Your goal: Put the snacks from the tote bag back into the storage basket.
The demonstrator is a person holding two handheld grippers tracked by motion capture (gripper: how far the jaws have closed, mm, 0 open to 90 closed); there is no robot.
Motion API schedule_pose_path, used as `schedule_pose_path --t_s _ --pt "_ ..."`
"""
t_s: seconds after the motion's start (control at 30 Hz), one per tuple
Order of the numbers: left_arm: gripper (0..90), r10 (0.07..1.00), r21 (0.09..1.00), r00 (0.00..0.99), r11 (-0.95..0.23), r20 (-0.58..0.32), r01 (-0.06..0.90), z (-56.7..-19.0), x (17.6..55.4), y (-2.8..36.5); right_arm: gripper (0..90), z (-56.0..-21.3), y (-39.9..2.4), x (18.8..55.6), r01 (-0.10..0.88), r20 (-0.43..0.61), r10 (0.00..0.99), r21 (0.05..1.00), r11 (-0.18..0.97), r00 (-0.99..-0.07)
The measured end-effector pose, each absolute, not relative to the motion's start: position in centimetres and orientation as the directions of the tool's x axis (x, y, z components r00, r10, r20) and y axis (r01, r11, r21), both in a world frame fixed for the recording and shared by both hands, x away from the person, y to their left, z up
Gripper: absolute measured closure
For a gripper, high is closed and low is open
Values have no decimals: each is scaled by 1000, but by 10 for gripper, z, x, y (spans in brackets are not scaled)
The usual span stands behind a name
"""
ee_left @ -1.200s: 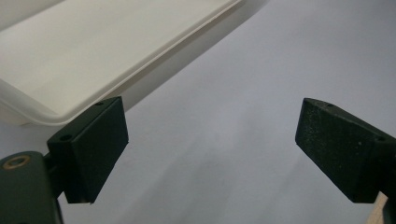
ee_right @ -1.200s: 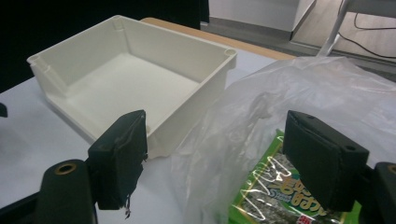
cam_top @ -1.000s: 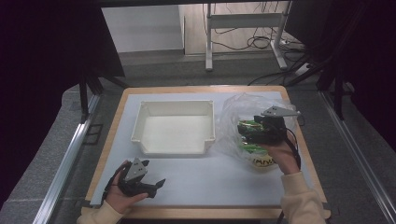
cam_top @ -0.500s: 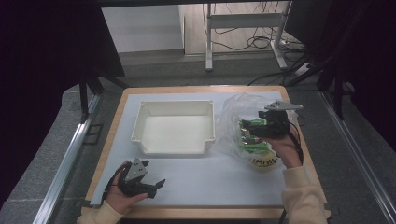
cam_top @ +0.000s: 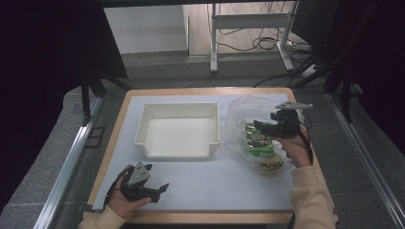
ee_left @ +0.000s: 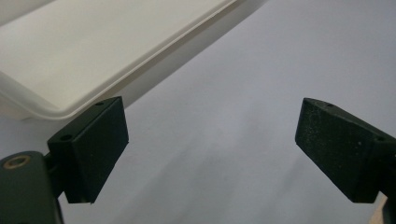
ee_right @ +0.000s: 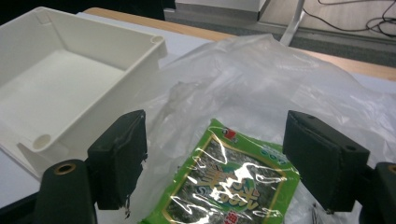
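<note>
— Nothing has gone into the white bin (cam_top: 177, 130) as far as I can see; its floor is bare, and it sits toward the far middle of the tabletop (cam_top: 210, 191).

— So where is the green snack packet (cam_top: 257, 140)?

— Inside the clear plastic bag (cam_top: 243, 114) near the right edge of the tabletop, just beside the bin's right wall. A second, pale packet (cam_top: 270, 165) lies under it, closer to the near edge.

— And the right gripper (cam_top: 260, 127)?

— Hovering over the green packet with its jaws spread wide, one to each side of it, holding nothing. I judge the pick is about to start, not made.

— The left gripper (cam_top: 160, 188)?

— Resting near the near-left corner, jaws wide apart, empty. Everything is left: grasp, pull from the bag, carry to the bin.
</note>
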State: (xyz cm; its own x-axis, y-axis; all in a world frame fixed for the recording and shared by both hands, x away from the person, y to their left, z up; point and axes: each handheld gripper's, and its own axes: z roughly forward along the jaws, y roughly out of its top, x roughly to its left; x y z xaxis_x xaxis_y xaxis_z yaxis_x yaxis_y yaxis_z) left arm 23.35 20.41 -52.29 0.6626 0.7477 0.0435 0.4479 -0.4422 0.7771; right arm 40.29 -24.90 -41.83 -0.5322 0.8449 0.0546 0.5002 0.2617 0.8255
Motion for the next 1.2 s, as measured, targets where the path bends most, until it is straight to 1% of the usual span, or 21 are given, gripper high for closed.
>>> schedule_pose_path --t_s 0.1,0.27,0.57,0.87,1.2 --pt "94 750 778 660 -443 49 445 -522 233 204 225 -422 -252 404 516 62 852 818 256 -521" --pt "94 747 780 663 -441 45 444 -522 232 204 228 -427 -256 411 547 46 868 793 269 -494" --pt "95 744 789 667 -430 35 438 -520 228 208 258 -428 -253 432 620 3 885 715 323 -465" --pt "95 745 791 666 -429 37 435 -520 228 208 301 -442 -254 445 689 41 886 645 330 -462" --pt "95 742 785 669 -438 42 438 -521 228 208 338 -459 -263 458 757 85 900 577 305 -427"
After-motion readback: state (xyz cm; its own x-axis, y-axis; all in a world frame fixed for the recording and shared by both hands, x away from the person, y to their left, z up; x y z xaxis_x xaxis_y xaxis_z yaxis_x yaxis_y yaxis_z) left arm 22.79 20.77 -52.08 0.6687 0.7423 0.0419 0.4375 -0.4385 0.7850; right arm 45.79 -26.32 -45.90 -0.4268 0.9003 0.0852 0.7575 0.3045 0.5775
